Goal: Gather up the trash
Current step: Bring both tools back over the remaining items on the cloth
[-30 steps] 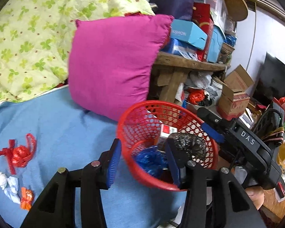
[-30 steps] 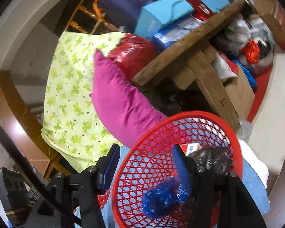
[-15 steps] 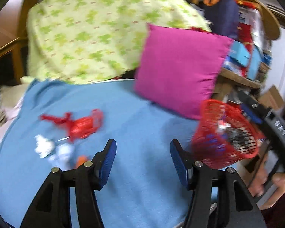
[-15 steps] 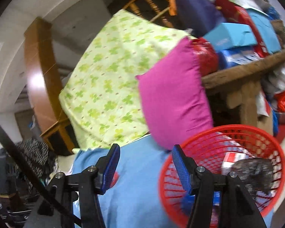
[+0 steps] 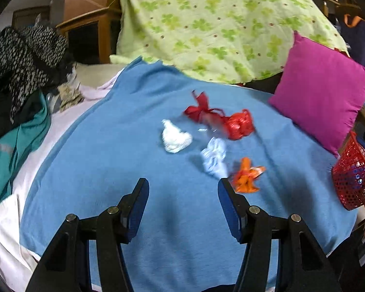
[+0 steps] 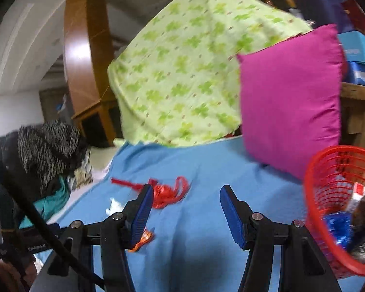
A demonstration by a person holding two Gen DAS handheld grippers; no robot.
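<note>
Left wrist view, L fingers (image 5: 182,202) apart, empty, orange wrapper (image 5: 247,176) just beside, magenta pillow (image 5: 321,97) behind.

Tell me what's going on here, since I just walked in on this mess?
A person with a gripper in each hand is clearing trash off a blue blanket. Both the left gripper and right gripper are open and empty. Crumpled wrappers, red, white and orange, lie loose. The red basket already holds some trash.

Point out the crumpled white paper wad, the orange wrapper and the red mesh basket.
Crumpled white paper wad (image 5: 175,138): left wrist view, its middle.
Orange wrapper (image 5: 246,176): left wrist view, its twisted centre.
Red mesh basket (image 6: 328,182): right wrist view, its inner wall.
</note>
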